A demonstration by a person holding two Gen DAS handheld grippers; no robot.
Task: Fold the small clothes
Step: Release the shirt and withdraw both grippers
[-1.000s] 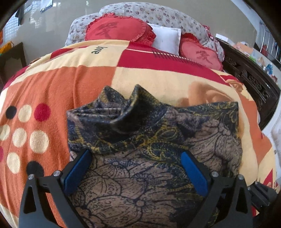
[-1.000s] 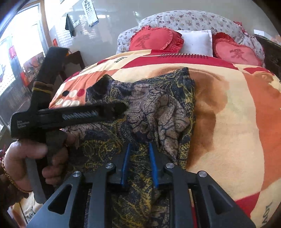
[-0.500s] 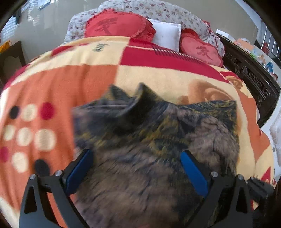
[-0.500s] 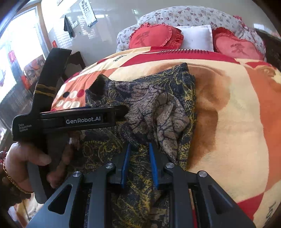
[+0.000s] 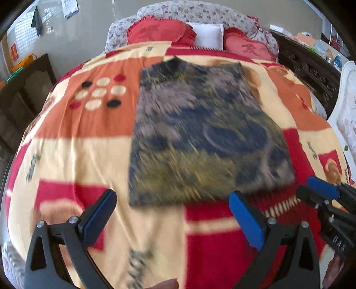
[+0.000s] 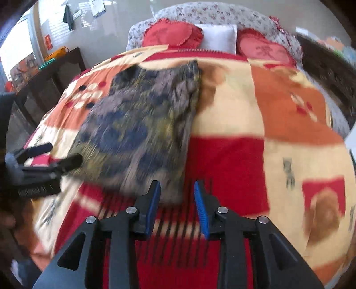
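Dark floral garment (image 5: 200,131) now lies flat on the blanket (image 5: 77,155); right gripper (image 6: 176,206) has released it, left gripper (image 5: 171,213) stays spread, both pulled back empty.

Bed with patchwork blanket (image 5: 93,155) in red, orange and cream; two red heart cushions (image 5: 160,31), white pillow (image 5: 208,35), floral headboard (image 5: 195,12). Dark wooden cabinet (image 6: 55,69) left; pale glossy wall (image 5: 89,33); bright window (image 6: 15,51).
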